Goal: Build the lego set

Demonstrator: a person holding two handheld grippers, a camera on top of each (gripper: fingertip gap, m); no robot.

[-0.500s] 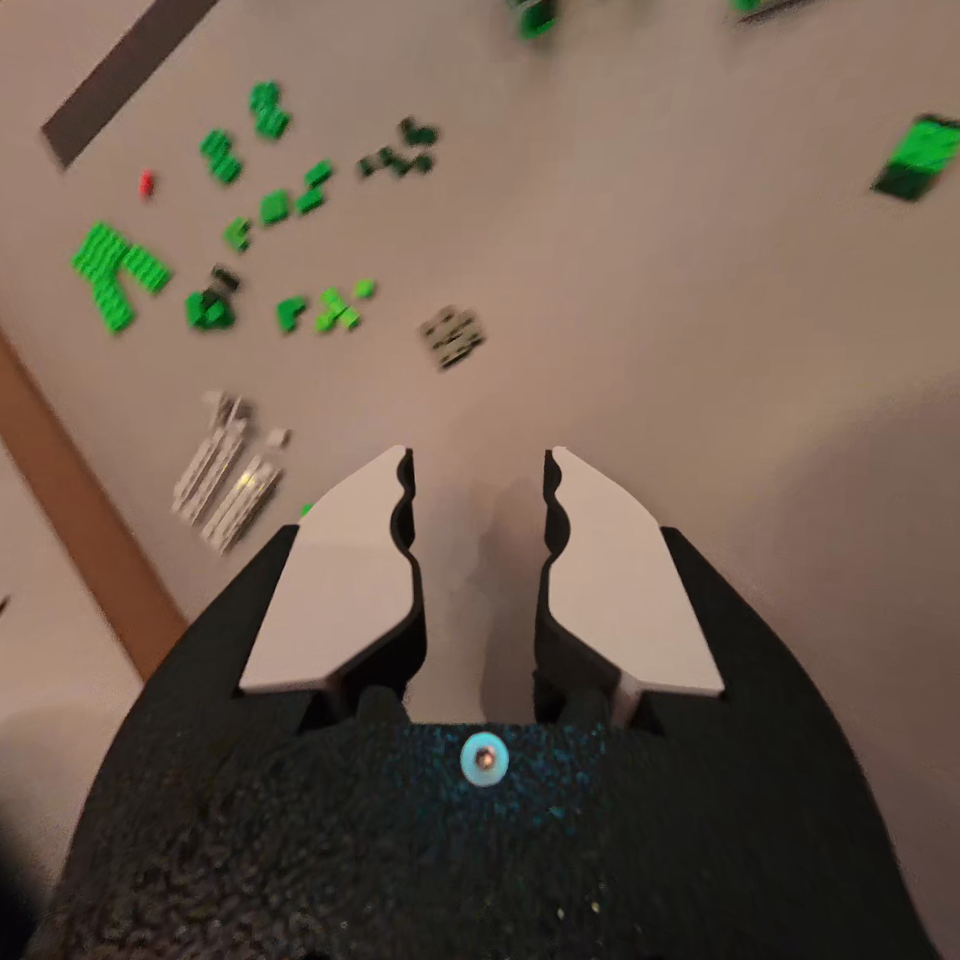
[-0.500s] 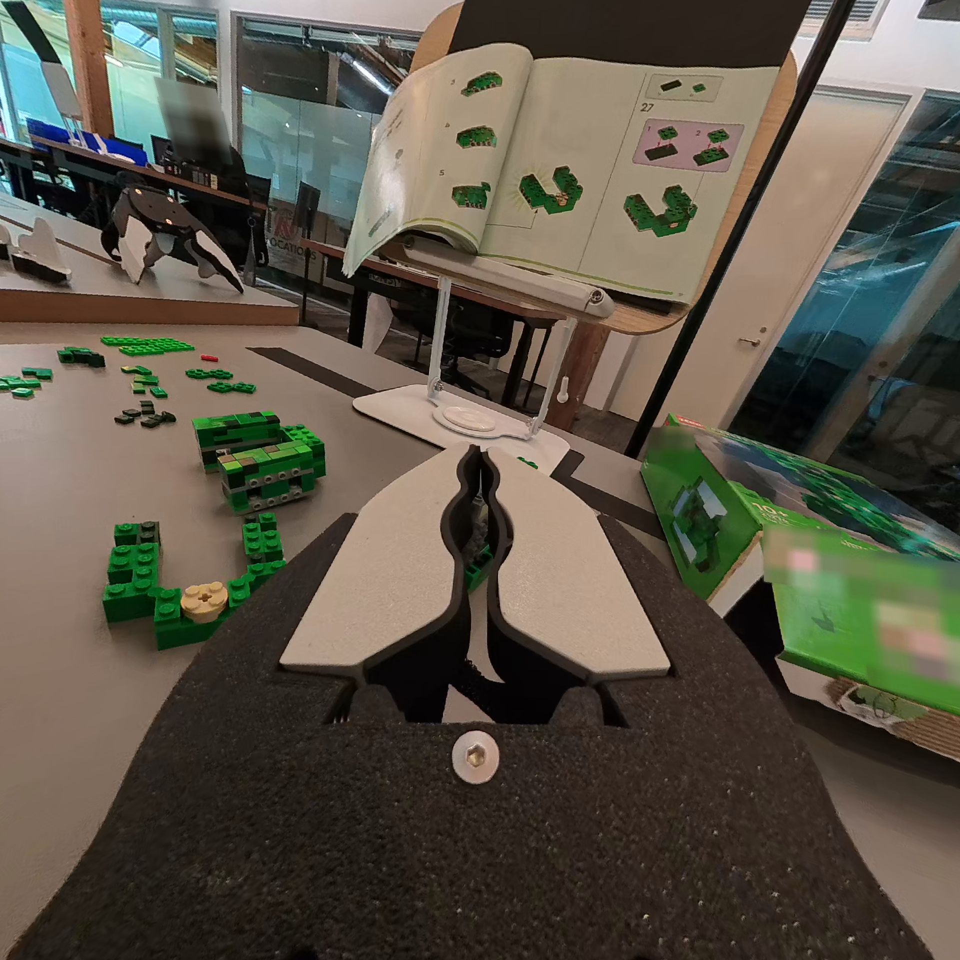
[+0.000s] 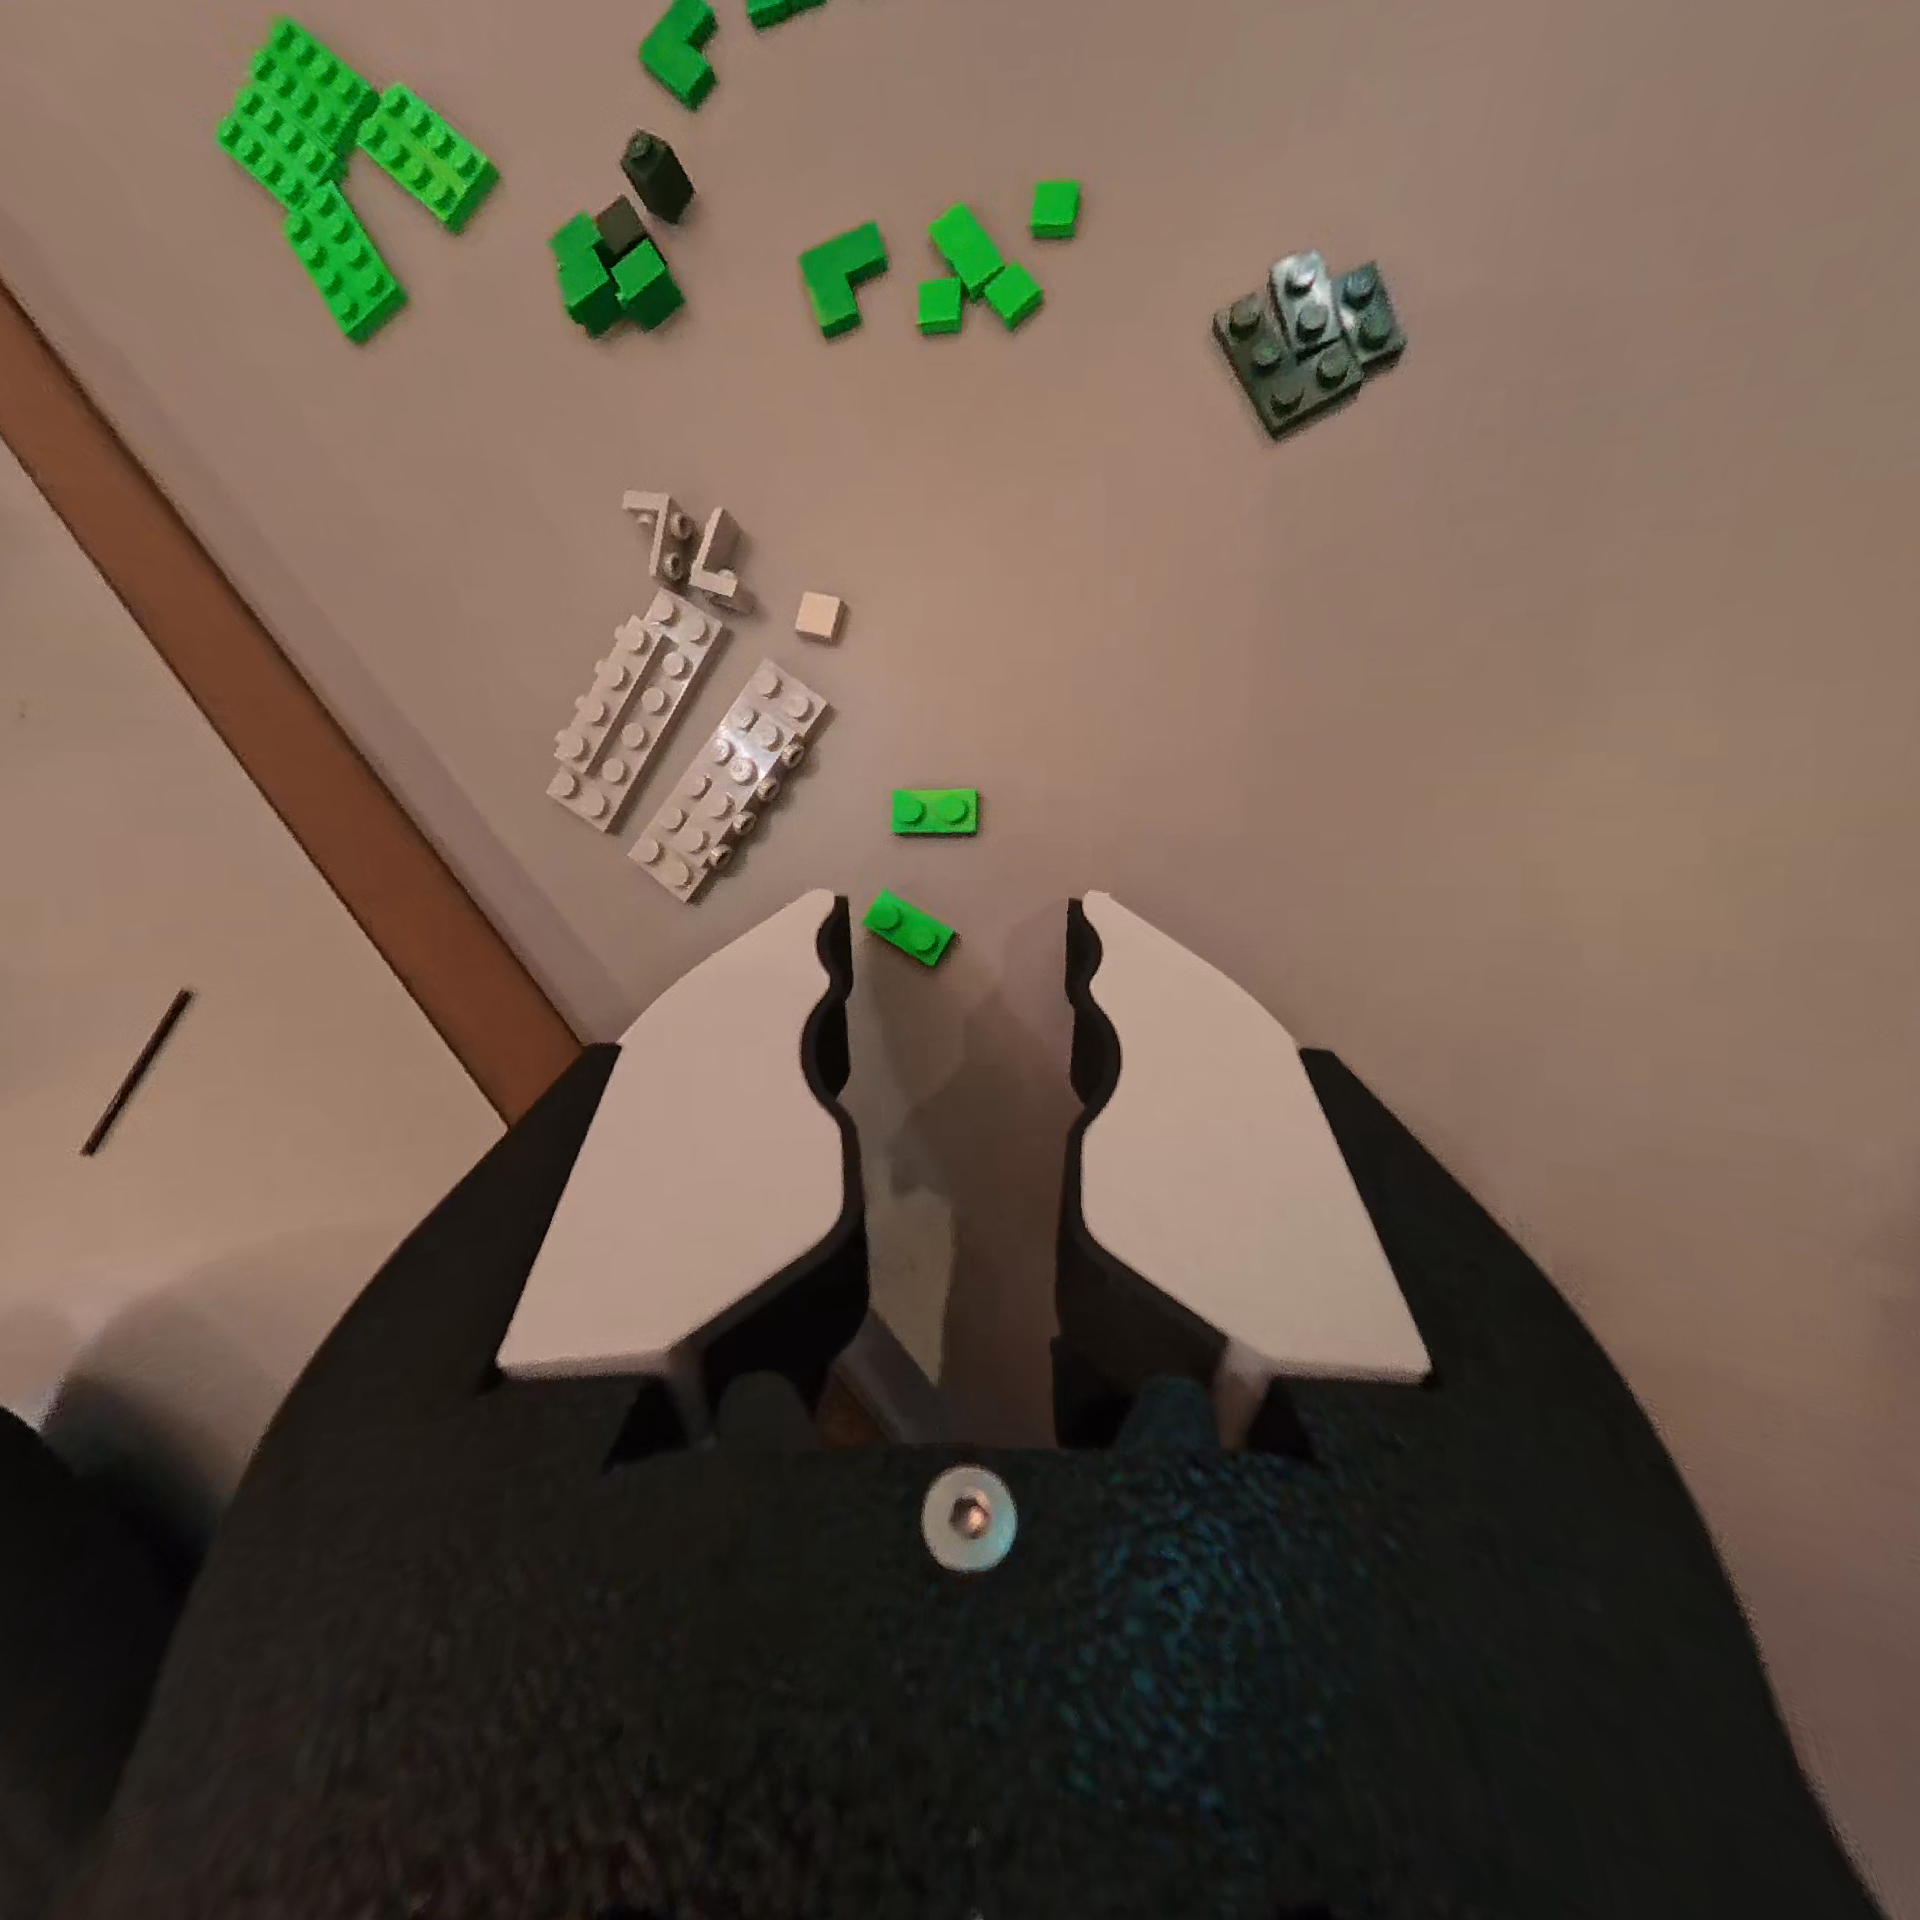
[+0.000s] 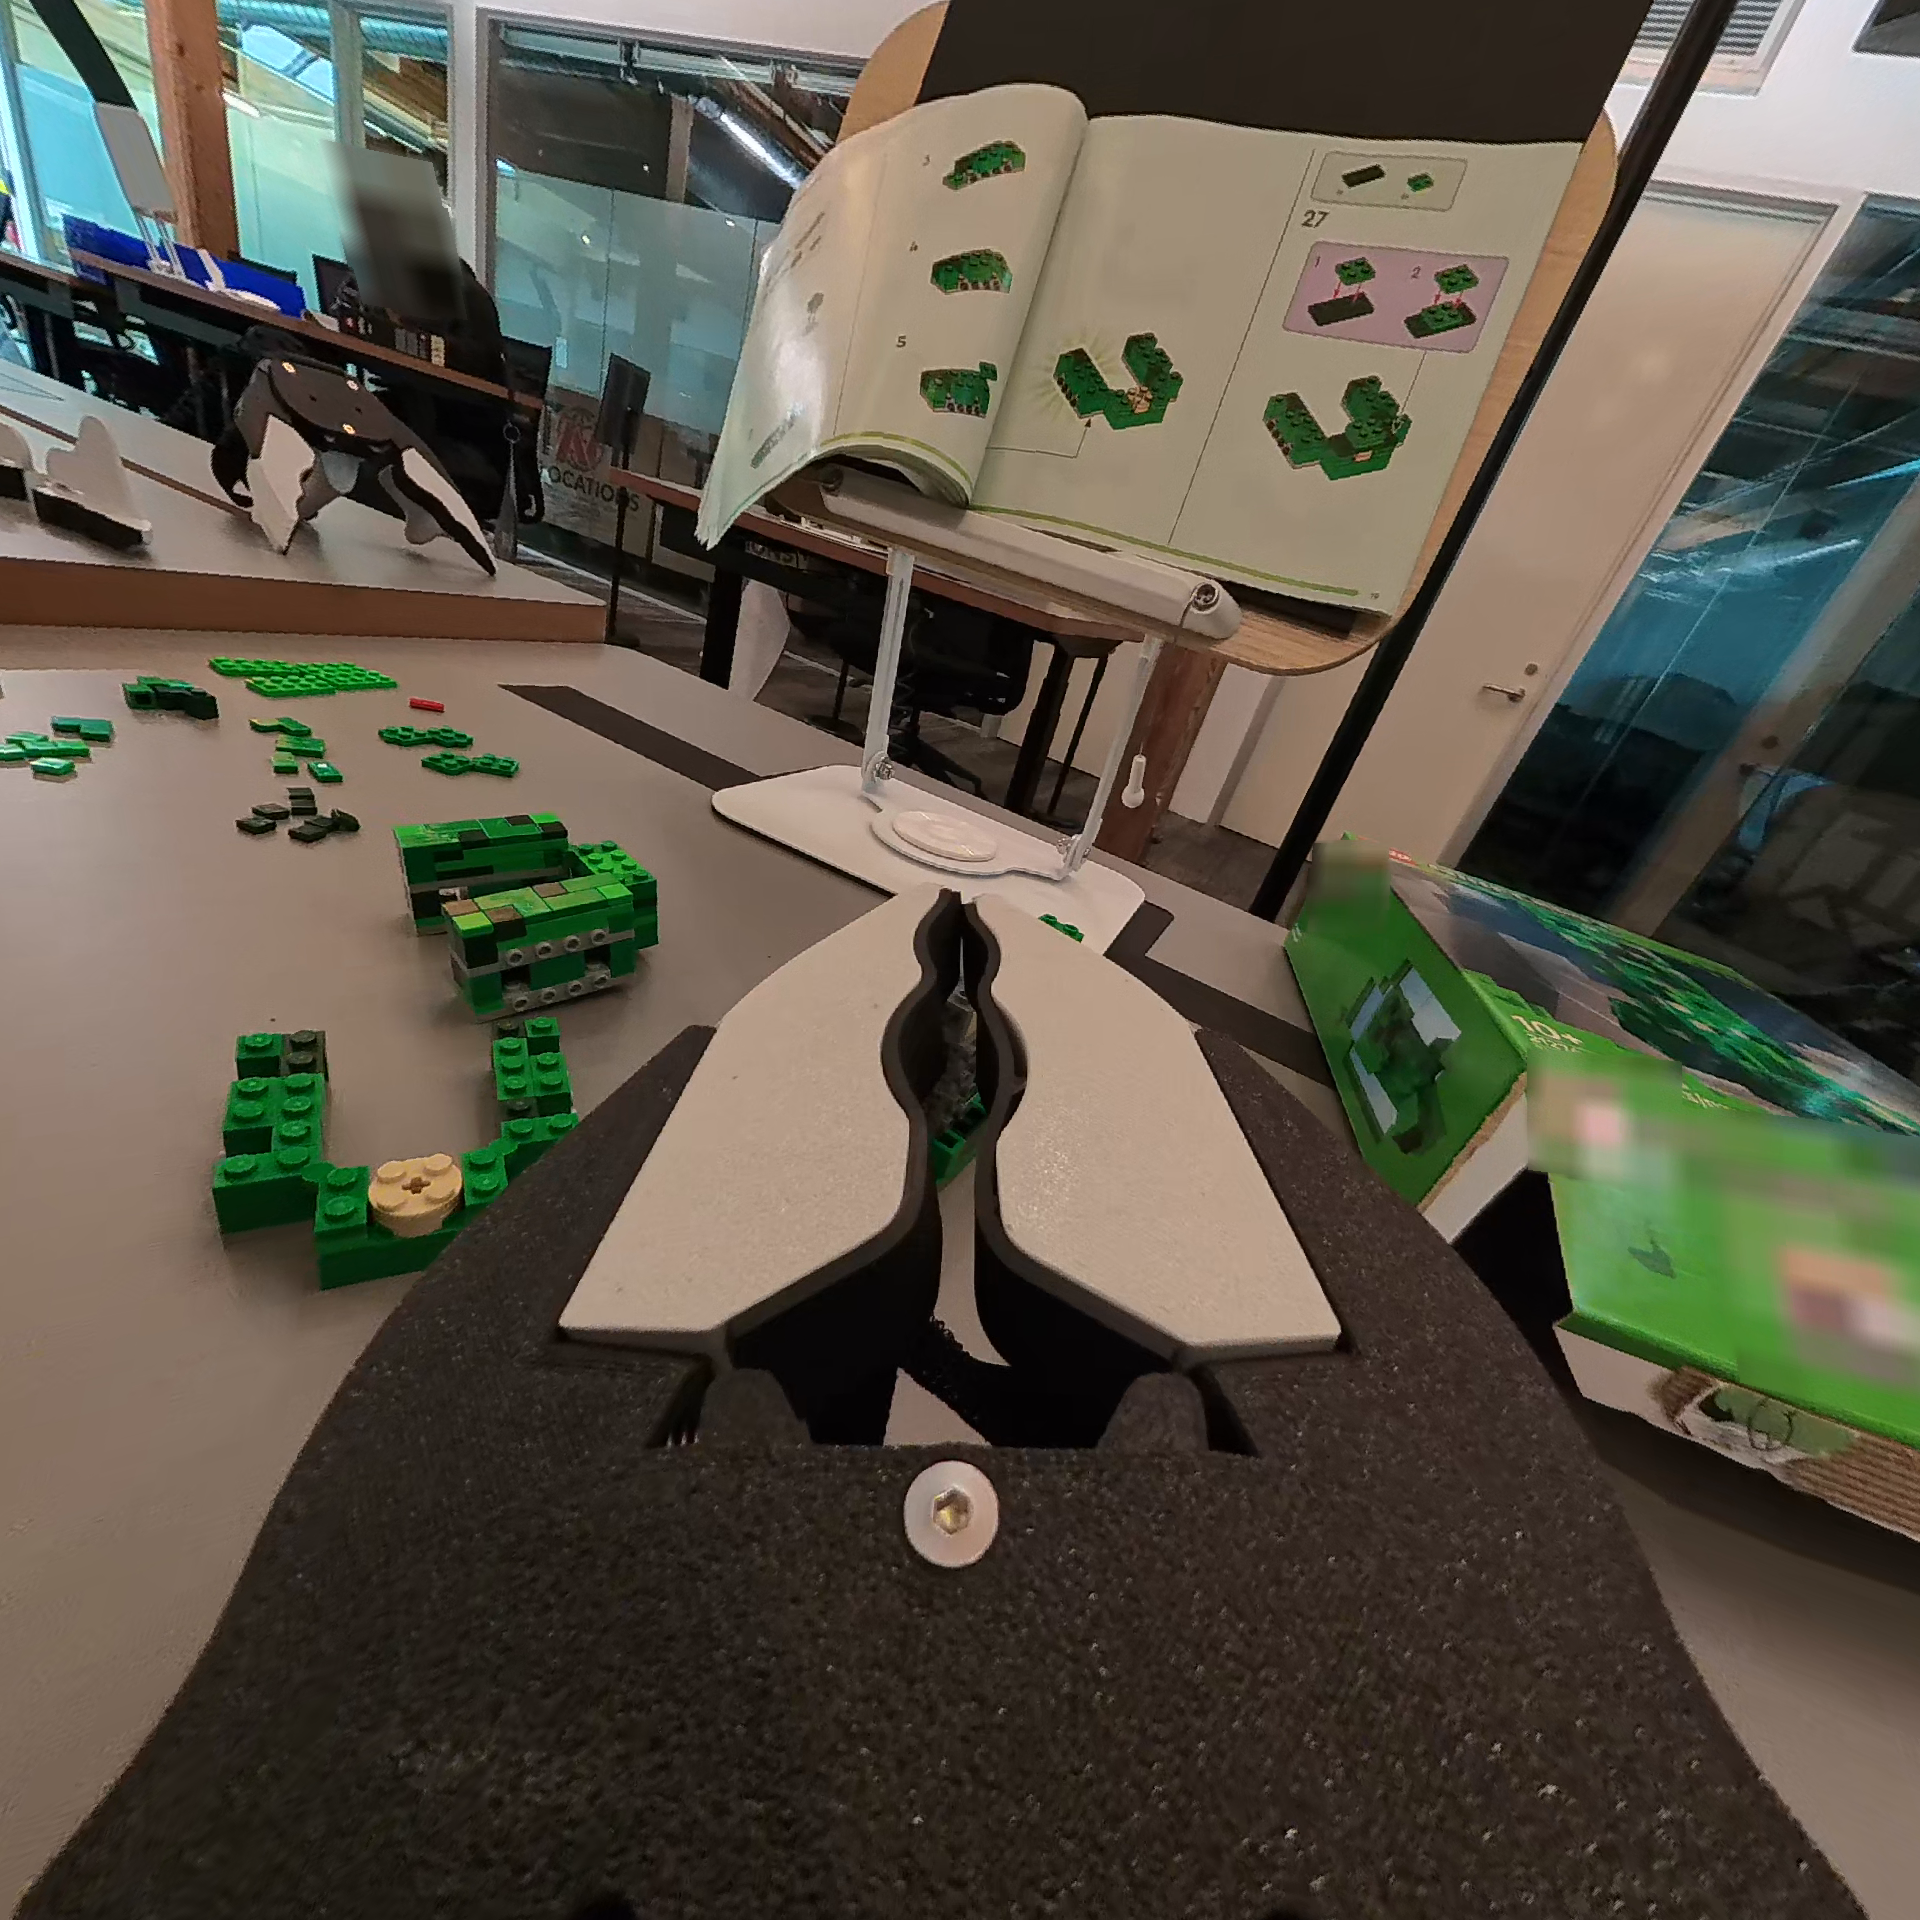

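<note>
Left gripper (image 3: 958, 914), jaws standing wide and empty, hangs over the grey table (image 3: 1455, 727) at the centre of the left wrist view. A small bright-green two-stud plate (image 3: 910, 928) lies on the table just inside the left fingertip, a second two-stud plate (image 3: 935, 811) a little above it in the frame. Up and to the left lie two long grey plates (image 3: 681, 764) with small grey brackets (image 3: 686, 545) and a tan tile (image 3: 819, 616) near them. Loose bright-green pieces (image 3: 904, 270) spread across the top of the frame, wide green plates (image 3: 343, 171) at upper left, a cluster of dark green plates (image 3: 1311, 338) at upper right.

In the right wrist view, the right gripper (image 4: 961, 914) is closed to a sliver at the centre of the frame, a small green piece (image 4: 954, 1143) showing in the gap lower down; whether the fingers pinch it cannot be told. At left centre sits a U-shaped green assembly (image 4: 312, 1153) with a tan round piece (image 4: 416, 1193); above it, a blocky green-and-grey build (image 4: 530, 909). An open instruction booklet (image 4: 1195, 332) rests on a white stand (image 4: 935, 831) at top centre. A green set box (image 4: 1455, 1039) fills the right edge.
</note>
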